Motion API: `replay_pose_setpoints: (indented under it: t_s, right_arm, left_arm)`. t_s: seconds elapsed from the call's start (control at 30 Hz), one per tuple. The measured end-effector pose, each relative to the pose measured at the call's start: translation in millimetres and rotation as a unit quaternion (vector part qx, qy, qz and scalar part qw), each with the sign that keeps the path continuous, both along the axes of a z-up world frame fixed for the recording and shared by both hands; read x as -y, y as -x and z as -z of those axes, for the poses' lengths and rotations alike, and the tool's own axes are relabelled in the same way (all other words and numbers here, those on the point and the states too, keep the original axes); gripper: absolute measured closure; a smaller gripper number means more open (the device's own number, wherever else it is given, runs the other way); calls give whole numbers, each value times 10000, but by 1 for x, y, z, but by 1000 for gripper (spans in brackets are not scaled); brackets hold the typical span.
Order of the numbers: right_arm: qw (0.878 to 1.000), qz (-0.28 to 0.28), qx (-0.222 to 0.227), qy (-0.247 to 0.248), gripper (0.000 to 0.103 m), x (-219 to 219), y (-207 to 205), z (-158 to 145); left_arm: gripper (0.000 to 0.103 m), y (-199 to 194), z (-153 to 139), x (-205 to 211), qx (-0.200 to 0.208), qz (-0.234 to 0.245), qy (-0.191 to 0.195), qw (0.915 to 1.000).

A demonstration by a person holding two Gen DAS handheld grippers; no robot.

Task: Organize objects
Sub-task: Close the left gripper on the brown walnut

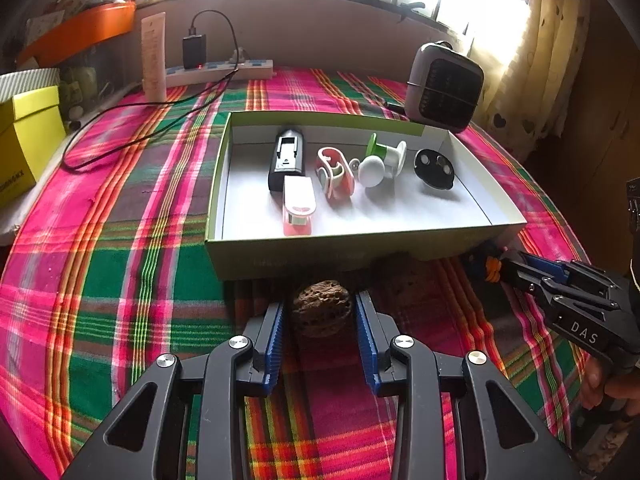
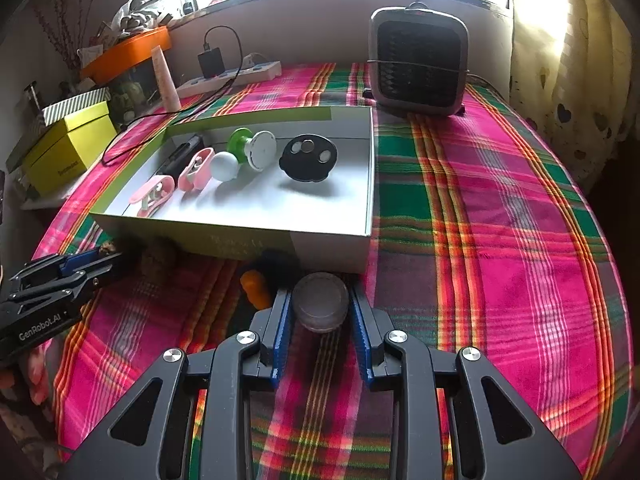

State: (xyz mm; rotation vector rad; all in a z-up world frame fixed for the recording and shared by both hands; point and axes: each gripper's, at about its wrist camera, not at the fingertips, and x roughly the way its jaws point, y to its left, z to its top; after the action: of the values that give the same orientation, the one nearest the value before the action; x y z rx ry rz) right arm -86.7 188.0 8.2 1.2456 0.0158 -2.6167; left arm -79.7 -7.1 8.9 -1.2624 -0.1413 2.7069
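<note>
A brown wrinkled walnut (image 1: 322, 308) rests on the plaid cloth just in front of the shallow white box (image 1: 360, 240). My left gripper (image 1: 320, 300) is shut on it, a blue pad against each side. In the right wrist view a round, smoky translucent ball (image 2: 320, 302) sits between the blue pads of my right gripper (image 2: 320, 292), which is shut on it. A second walnut (image 2: 160, 258) and an orange and dark blue item (image 2: 258, 288) lie against the box's front wall. The box holds a black device (image 1: 286, 158), a pink clip (image 1: 298, 208), a white ball (image 1: 372, 172) and a black disc (image 1: 434, 168).
A small grey fan heater (image 2: 418, 64) stands behind the box at the right. A power strip (image 1: 218, 70) with a charger and a black cable lies at the back left, beside a tall tube (image 1: 154, 56). Yellow boxes (image 1: 24, 136) sit off the table's left edge.
</note>
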Motion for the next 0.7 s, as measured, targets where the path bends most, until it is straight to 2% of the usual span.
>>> replay_pose_setpoints:
  t_s: [0.5, 0.7]
  right_arm:
    - [10000, -35, 3, -20, 74, 2, -15, 1]
    - [9999, -62, -2, -87, 73, 4, -14, 2]
  left_arm:
    - [72, -18, 0, -8, -44, 174, 123, 9998]
    - [66, -17, 1, -10, -53, 200, 133, 9997]
